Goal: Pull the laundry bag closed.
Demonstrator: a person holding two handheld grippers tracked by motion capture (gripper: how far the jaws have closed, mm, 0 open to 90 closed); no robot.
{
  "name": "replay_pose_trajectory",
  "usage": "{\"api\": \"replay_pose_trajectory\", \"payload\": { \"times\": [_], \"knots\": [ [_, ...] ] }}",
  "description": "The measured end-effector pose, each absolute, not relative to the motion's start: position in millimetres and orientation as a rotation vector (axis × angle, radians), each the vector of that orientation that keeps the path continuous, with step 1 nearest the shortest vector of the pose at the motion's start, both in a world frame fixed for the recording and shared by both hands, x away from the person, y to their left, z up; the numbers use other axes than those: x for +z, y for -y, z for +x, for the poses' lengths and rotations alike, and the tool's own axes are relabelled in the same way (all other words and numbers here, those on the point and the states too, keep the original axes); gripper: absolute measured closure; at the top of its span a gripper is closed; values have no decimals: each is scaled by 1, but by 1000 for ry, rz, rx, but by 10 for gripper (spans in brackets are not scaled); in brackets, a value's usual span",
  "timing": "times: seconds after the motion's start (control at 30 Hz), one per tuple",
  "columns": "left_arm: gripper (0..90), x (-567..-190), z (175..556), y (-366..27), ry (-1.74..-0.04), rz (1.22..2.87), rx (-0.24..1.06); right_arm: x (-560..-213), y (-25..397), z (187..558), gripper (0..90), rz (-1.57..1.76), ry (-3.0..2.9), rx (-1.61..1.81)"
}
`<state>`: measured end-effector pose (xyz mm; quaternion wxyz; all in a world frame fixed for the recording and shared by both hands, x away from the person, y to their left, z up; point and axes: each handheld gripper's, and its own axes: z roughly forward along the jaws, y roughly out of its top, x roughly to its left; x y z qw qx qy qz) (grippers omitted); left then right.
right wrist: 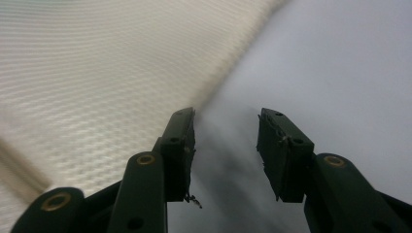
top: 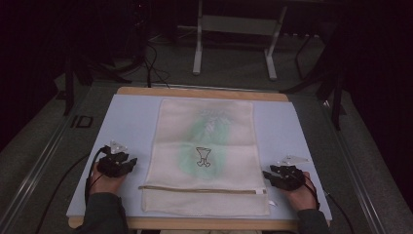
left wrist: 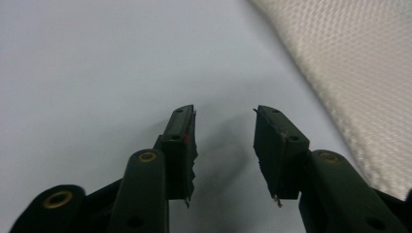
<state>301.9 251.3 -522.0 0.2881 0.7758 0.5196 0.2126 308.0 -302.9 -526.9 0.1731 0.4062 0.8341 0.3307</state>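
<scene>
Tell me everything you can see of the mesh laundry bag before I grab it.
The mesh laundry bag is cream, woven in a fine honeycomb mesh, and lies flat and lengthwise on the pale blue mat. A zipper line crosses it near the person's end. A small black drawing sits mid-bag, and something green shows faintly through. The left gripper and right gripper flank its long edges, jaws open, not touching it.

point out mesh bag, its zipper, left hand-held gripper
mesh bag (top: 207, 146) high view, middle of the mesh panel
zipper (top: 202, 189) high view, mid-length of the strip
left hand-held gripper (left wrist: 224, 153) left gripper view, between the open jaw tips
</scene>
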Motion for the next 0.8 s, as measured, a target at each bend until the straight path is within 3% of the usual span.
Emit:
{"api": "replay_pose_trajectory", "payload": {
  "times": [0.8],
  "knots": [
    [581, -522, 302, -242, -1237, 2136, 474, -511, 261, 295, 548, 1020, -2509, 915]
  ]
}}
